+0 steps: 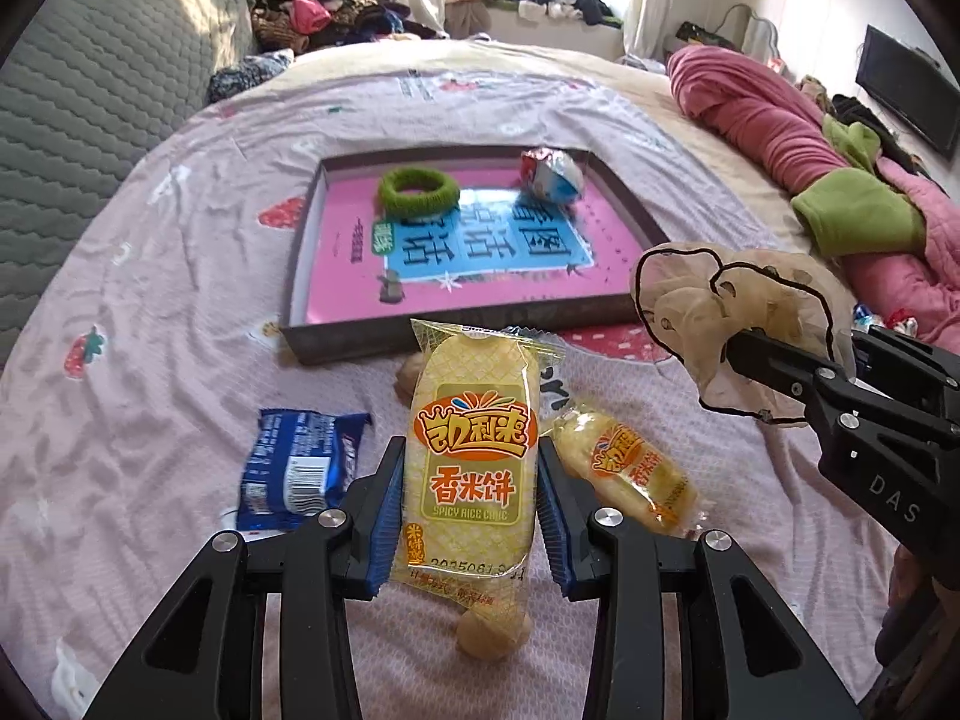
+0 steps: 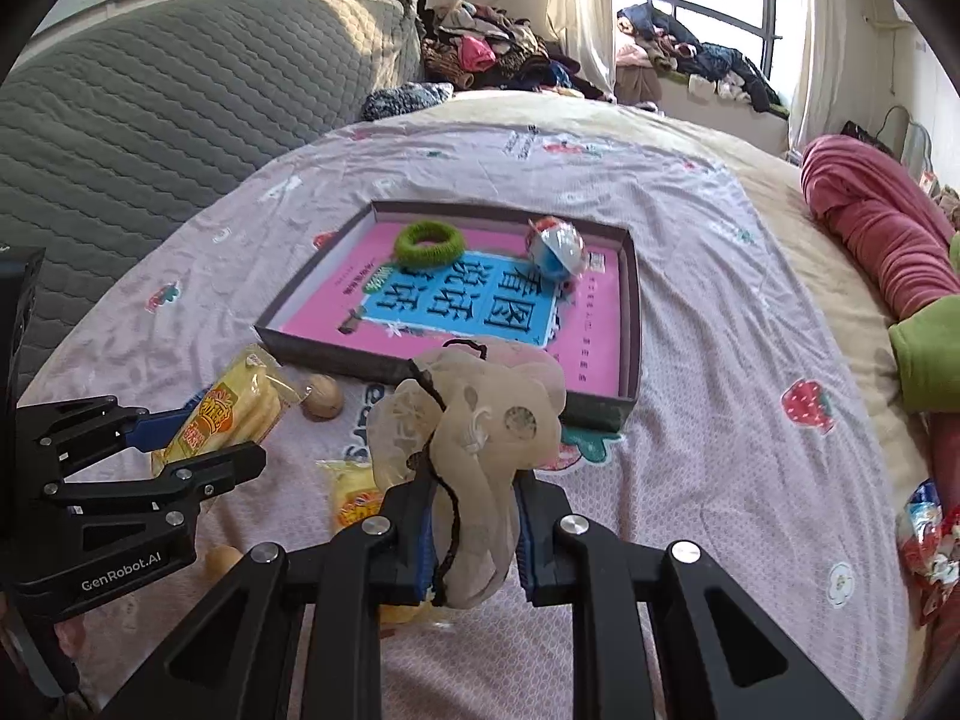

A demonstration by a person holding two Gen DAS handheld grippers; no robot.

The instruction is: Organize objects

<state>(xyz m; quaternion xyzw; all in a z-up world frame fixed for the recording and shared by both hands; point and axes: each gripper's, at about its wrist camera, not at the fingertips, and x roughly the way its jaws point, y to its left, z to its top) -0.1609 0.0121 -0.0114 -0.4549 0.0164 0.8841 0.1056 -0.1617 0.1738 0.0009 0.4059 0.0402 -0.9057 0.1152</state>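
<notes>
My left gripper [image 1: 471, 480] is shut on a yellow rice cake packet [image 1: 474, 450] and holds it above the bed, in front of a shallow dark box [image 1: 348, 348] with a pink book inside. My right gripper [image 2: 471, 531] is shut on a beige sheer scrunchie [image 2: 480, 420] and also holds it just in front of the box [image 2: 630, 300]. In the box lie a green scrunchie [image 1: 418, 191] and a small wrapped snack [image 1: 552, 175]. The right gripper and scrunchie [image 1: 738, 324] show at the right of the left wrist view.
On the sheet lie a second yellow rice cake packet [image 1: 630, 474], a blue snack packet [image 1: 300, 468] and two walnuts [image 1: 492, 630] [image 2: 322, 396]. A grey headboard [image 1: 90, 90] is at the left, pink bedding [image 1: 780, 120] at the right, and snack wrappers [image 2: 927, 540] lie at the right edge.
</notes>
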